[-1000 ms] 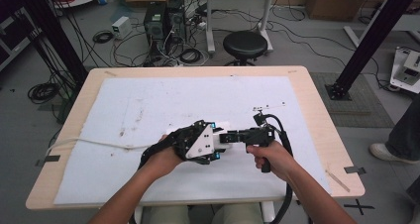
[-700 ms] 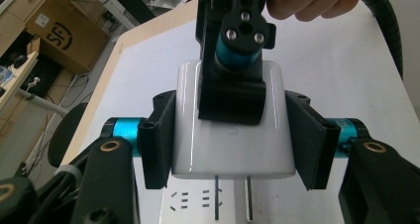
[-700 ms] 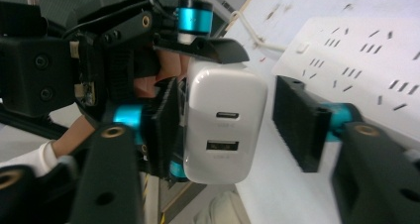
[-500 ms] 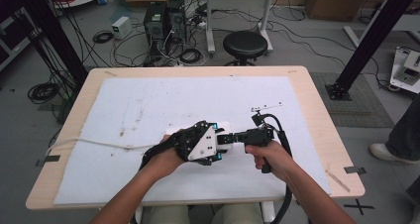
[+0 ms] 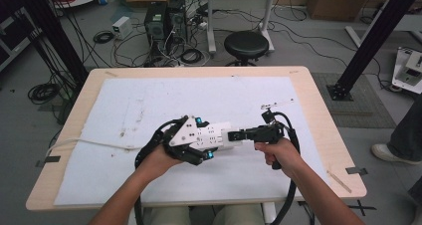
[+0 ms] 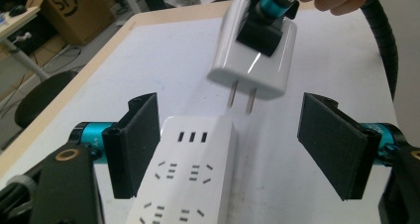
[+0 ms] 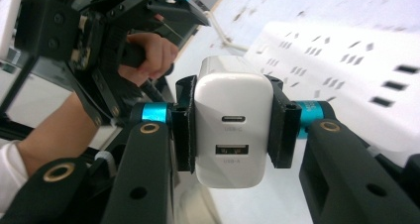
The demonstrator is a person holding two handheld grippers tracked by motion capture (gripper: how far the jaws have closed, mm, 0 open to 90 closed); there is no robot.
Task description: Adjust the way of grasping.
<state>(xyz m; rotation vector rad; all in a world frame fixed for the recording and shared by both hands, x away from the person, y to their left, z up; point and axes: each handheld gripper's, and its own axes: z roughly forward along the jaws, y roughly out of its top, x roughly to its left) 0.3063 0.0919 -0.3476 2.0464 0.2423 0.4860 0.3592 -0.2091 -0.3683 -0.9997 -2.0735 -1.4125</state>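
Right gripper [image 7: 232, 130] clamps the charger [image 6: 252, 50], prongs hovering just above the power strip [image 6: 185, 169]; left gripper [image 6: 237, 149], jaws apart (one pad touching), steadies little, so misaligned prongs could shove it across the surface [image 5: 149, 100].

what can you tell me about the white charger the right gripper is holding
The charger is a glossy white plastic block with rounded corners, clamped on two opposite sides by the right gripper. Its rear face carries two ports, a small oval one above a rectangular one. Two flat metal prongs point down toward the end of the white power strip, just above it and not inserted.
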